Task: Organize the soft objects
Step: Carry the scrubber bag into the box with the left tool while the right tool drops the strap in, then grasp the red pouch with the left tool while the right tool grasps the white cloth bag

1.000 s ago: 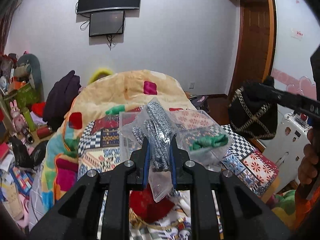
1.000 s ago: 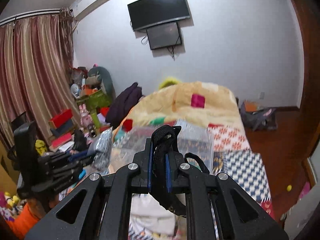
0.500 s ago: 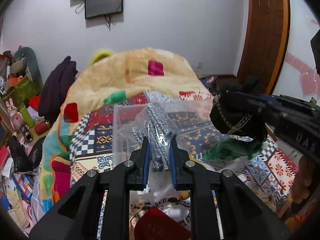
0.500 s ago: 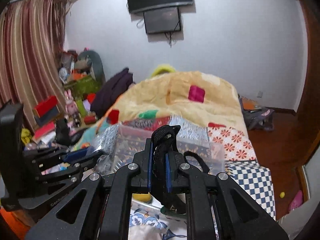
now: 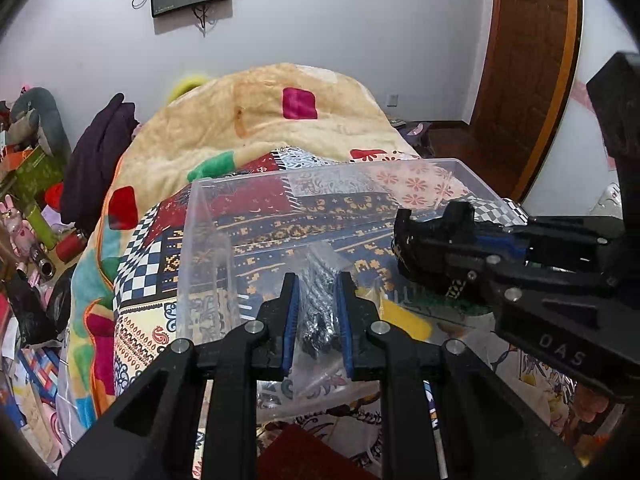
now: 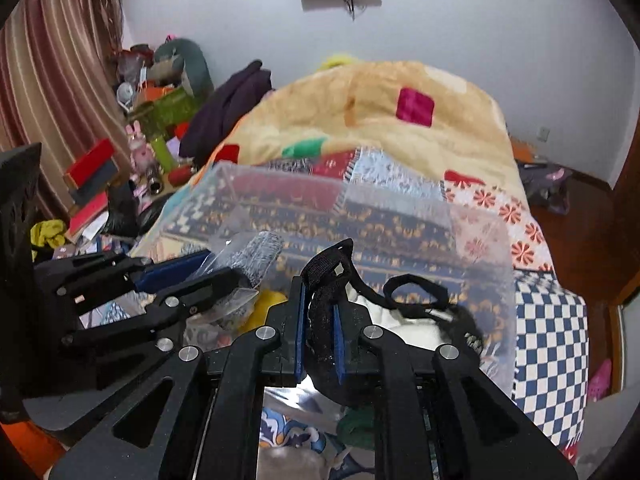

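A clear plastic bin (image 5: pixel 208 240) stands on the bed in front of both grippers; it also shows in the right wrist view (image 6: pixel 472 240). My left gripper (image 5: pixel 318 280) is shut on a clear bag of grey speckled knitwear (image 5: pixel 320 304) and holds it inside the bin; the bag also shows in the right wrist view (image 6: pixel 256 252). My right gripper (image 6: pixel 319 280) is shut on a black strappy fabric item (image 6: pixel 320 320), held over the bin's right side. The right gripper also shows in the left wrist view (image 5: pixel 404 236). Yellow (image 5: pixel 404 316) and green soft items lie in the bin.
The bed carries a patchwork quilt (image 5: pixel 360 200) and a beige blanket (image 5: pixel 280 120). Clutter, toys and boxes fill the floor at left (image 6: pixel 140 128). A dark garment (image 5: pixel 100 152) lies at the bed's left. A wooden door (image 5: pixel 528 60) is at right.
Both grippers have moved forward and down to the bin. The bag of knitwear and the black item now hang within the bin's walls, with the two grippers close together.
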